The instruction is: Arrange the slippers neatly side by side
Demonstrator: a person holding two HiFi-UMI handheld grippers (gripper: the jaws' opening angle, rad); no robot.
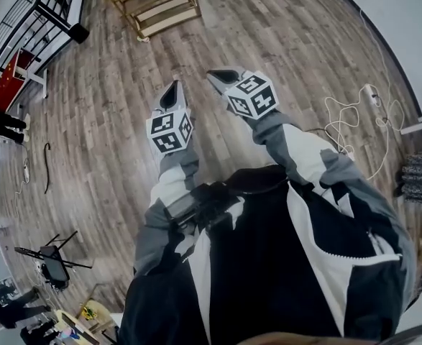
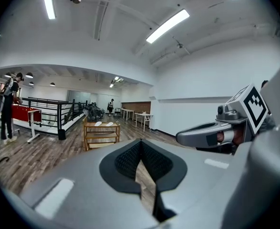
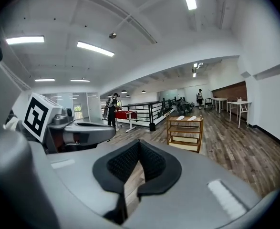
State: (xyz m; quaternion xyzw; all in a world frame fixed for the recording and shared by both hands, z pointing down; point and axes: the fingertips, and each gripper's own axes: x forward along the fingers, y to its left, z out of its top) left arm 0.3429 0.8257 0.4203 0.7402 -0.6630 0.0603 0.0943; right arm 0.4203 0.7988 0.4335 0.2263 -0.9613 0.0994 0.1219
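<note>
No legible txt anywhere (marker cubes: patterns only).

The wooden rack (image 1: pixel 157 2) is cut off by the top edge of the head view, and what lies on it can't be made out from above. Through the gripper views two pale shapes (image 2: pixel 103 123) sit on its top, too small to call slippers. A far figure (image 2: pixel 111 105) at the room's end is a speck. The jacket (image 1: pixel 268 264) hides the floor beneath and runs off the bottom edge — the hands holding the left gripper (image 1: pixel 173 86) and right gripper (image 1: pixel 216 75) are buried behind their marker cubes (image 1: pixel 170 130).
</note>
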